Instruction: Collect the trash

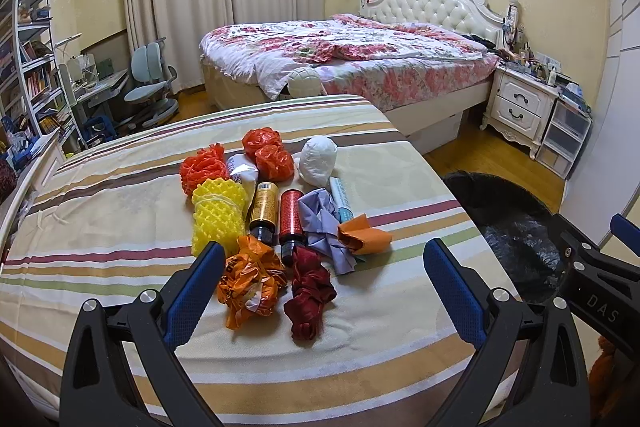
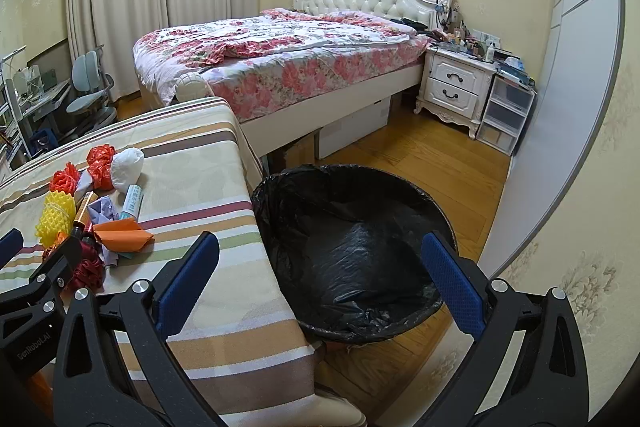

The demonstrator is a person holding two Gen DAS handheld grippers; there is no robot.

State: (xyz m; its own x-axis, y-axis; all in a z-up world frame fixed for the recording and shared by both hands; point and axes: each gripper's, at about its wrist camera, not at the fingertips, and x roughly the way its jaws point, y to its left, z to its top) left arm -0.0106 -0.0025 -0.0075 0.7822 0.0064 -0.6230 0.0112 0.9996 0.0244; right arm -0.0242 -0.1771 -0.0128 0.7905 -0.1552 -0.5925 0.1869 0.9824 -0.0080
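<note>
Left gripper (image 1: 324, 263) is hovering with jaws spread wide, holding nothing, pointing down over the near end of the trash pile on the striped table (image 1: 120, 219). Nearest between its fingers are lying the crumpled orange plastic bag (image 1: 250, 283) and the dark red crumpled wrap (image 1: 310, 297), touching each other; both are looking light, soft and crushable, so pinching the bulky middle of a wad is probably working best, thin edges likely slipping out. Behind them the gold bottle (image 1: 265, 207) and red bottle (image 1: 291, 217) are lying on their sides, likely rigid, smooth and prone to rolling, so gripping across the body seems better. Yellow foam net (image 1: 218, 217) is likely springy and very light. Right gripper (image 2: 320, 269) is also gaping open and empty, aiming at the black-lined trash bin (image 2: 348, 227) standing on the floor just beside the table edge; the bin is looking empty, so collecting is judged not yet started.
</note>
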